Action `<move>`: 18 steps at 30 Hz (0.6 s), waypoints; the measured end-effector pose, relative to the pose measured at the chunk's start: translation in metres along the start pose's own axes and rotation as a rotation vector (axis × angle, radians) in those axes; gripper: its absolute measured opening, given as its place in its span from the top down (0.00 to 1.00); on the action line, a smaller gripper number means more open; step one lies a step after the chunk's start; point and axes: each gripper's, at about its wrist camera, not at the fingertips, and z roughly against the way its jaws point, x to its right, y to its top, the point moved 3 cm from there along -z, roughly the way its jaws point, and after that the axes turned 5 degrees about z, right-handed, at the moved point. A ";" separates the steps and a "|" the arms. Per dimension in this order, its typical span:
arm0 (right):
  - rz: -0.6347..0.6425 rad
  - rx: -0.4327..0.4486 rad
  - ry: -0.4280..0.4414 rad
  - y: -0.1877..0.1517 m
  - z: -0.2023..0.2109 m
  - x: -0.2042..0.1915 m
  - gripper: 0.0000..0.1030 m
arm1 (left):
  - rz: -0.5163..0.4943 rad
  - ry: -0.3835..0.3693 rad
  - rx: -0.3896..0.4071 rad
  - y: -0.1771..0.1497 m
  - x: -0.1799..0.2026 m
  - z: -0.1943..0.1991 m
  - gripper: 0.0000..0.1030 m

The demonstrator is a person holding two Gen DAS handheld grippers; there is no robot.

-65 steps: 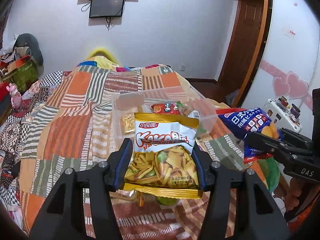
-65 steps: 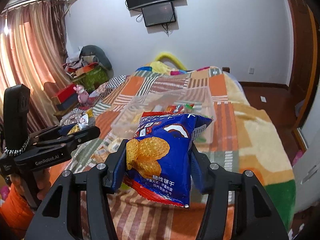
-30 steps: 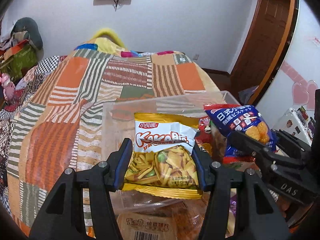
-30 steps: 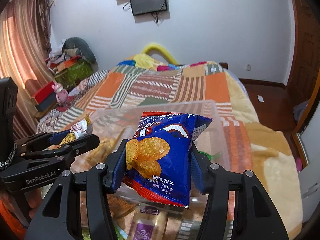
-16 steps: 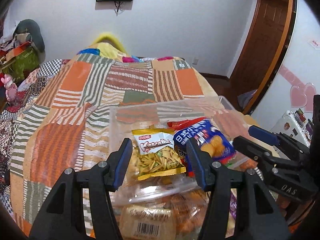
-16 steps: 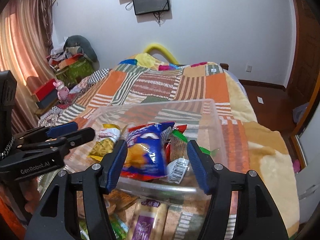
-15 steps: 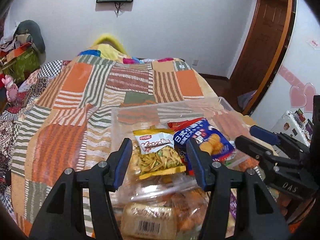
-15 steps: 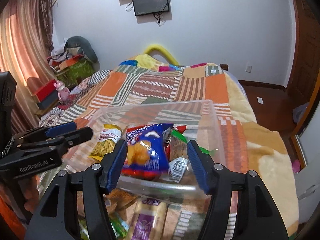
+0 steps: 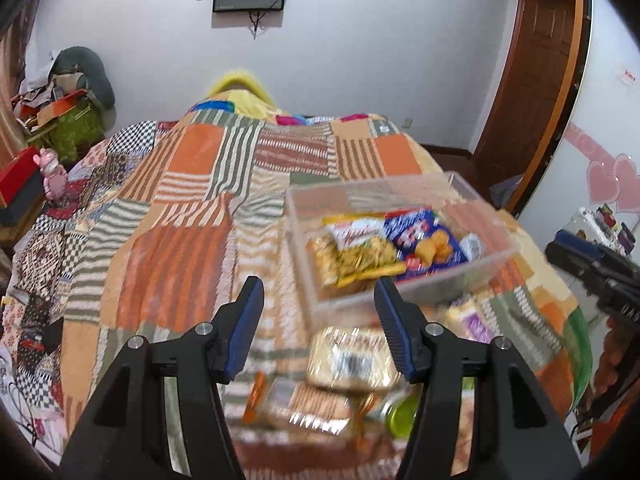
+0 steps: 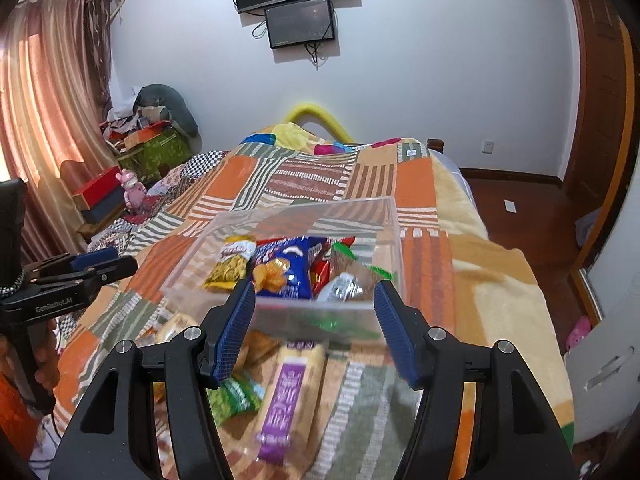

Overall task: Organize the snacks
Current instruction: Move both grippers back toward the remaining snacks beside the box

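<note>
A clear plastic box (image 9: 400,179) (image 10: 304,205) sits on the patchwork bedspread. Inside it lie a yellow snack bag (image 9: 360,252) (image 10: 234,262), a blue biscuit bag (image 9: 424,240) (image 10: 284,266) and other packets. My left gripper (image 9: 317,284) is open and holds nothing; it hangs in front of the box, to its left. My right gripper (image 10: 314,286) is open too, just short of the box's near wall, with nothing between its fingers. Each gripper also shows in the other's view: the right gripper (image 9: 592,264), the left gripper (image 10: 92,266).
Several loose snacks lie on the bed in front of the box, among them a shiny wrapped packet (image 9: 352,356), a purple packet (image 10: 288,392) and a green packet (image 10: 236,398). A red box (image 10: 98,192) and a pink toy (image 10: 134,192) stand at the bed's left side.
Both grippers let go of their bags, which dropped into the clear box. Both then drew back from the box, and the left one shifted to the left.
</note>
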 end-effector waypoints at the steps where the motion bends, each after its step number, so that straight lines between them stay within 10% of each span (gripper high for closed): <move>1: 0.000 -0.003 0.002 -0.002 0.001 0.000 0.43 | -0.002 0.004 -0.011 -0.006 -0.002 0.001 0.44; 18: -0.001 -0.117 0.021 -0.047 -0.014 -0.015 0.43 | 0.037 0.025 -0.203 -0.077 -0.015 -0.043 0.37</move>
